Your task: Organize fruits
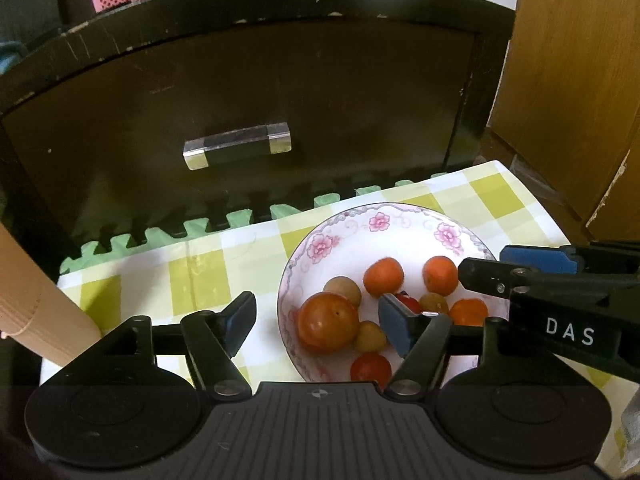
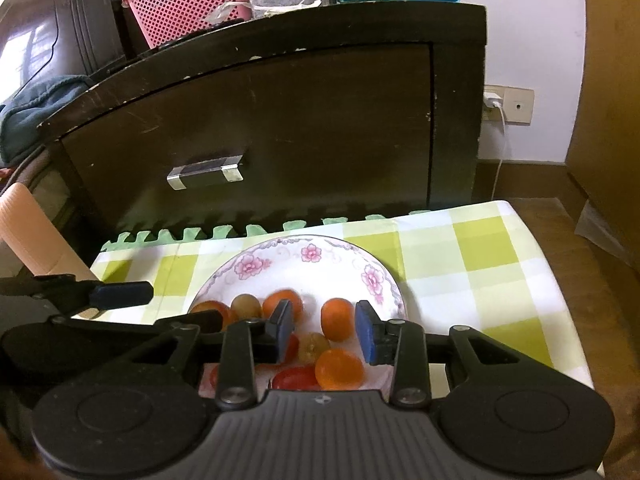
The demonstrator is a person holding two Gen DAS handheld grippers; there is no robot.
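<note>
Left tongs (image 1: 318,322) gape wide over the floral plate (image 1: 344,224) — nothing held. Fruits (image 1: 328,322) sit heaped in that plate on the checked worktop (image 1: 196,272). Right tongs (image 2: 326,332) hover half-open above them, empty too.

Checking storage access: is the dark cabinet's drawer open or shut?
Shut: the drawer front sits flush within the cabinet frame, handle untouched.

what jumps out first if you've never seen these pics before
The floral plate heaped with orange, yellowish and red fruits on the green-checked cloth draws the eye first. Both grippers, left gripper and right gripper, hang open over it. Behind looms a dark cabinet with a clear handle.
</note>
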